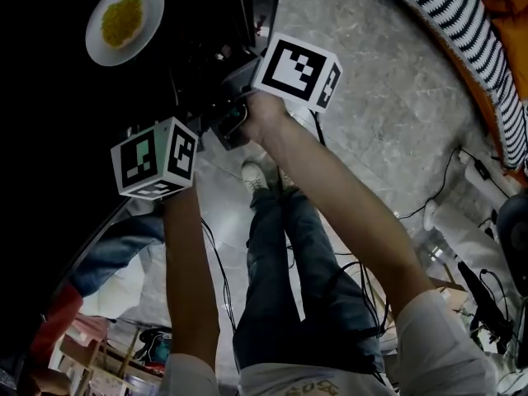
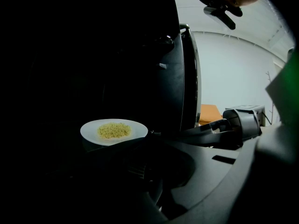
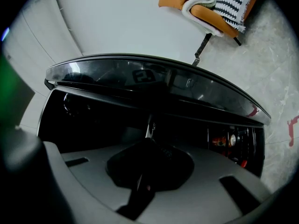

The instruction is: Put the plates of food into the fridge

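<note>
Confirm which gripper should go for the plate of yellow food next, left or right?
Left, probably. The plate sits just ahead of the left gripper in its own view, and on its side in the head view. The right gripper faces a glossy black panel, with no plate in sight.

Black surface with one plate, and the grey floor around it

A white plate (image 1: 124, 21) with a heap of yellow food (image 1: 121, 21) lies flat on a black surface (image 1: 49, 122), well apart from that surface's right edge; whether this is a table or a shelf I cannot tell. To the right is a grey stone floor (image 1: 388, 97), with dark cables (image 1: 429, 196) lying on it, and the person's shoes (image 1: 257, 176) stand there.
</note>
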{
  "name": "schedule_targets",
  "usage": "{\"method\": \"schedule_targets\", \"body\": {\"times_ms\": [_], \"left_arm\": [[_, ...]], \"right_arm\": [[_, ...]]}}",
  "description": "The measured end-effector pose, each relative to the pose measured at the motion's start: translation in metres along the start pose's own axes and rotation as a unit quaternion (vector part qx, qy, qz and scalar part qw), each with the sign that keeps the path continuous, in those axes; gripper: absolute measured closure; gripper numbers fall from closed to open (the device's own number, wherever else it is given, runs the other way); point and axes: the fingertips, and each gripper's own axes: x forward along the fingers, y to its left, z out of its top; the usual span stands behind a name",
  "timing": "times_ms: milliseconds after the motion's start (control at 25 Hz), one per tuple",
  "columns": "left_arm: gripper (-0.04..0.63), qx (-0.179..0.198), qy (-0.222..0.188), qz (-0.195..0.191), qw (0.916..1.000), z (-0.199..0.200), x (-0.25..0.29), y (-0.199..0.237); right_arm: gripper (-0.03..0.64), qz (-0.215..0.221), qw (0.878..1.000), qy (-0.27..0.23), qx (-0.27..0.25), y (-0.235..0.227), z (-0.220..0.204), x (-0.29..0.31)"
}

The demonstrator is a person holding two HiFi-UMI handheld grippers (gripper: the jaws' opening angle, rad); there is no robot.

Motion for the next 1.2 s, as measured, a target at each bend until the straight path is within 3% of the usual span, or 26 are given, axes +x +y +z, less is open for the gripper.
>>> {"method": "schedule_targets", "body": {"times_ms": [400,640,800,1200], "left_arm": [[0.589,0.022,0.003,-0.014,0.9997,-0.003,-0.020,-0.022],[0.589,0.047,0.004,-0.026,0.9985,-0.002,-0.032,-0.037],[0.589,0.056,0.005,-0.035,0.9978,-0.001,-0.043,-0.044],[0.589,0.047,0.018,-0.034,0.9982,-0.012,-0.077,-0.050]], "right_arm": [[0.597,0.005,1.000,-0.011,-0.028,0.009,0.005,-0.025],[0.604,-0.019,0.991,-0.036,-0.127,0.014,0.017,-0.048],[0.606,-0.029,0.986,-0.040,-0.158,0.014,0.019,-0.064],[0.606,-0.068,0.953,-0.043,-0.291,0.014,0.019,-0.115]]}}
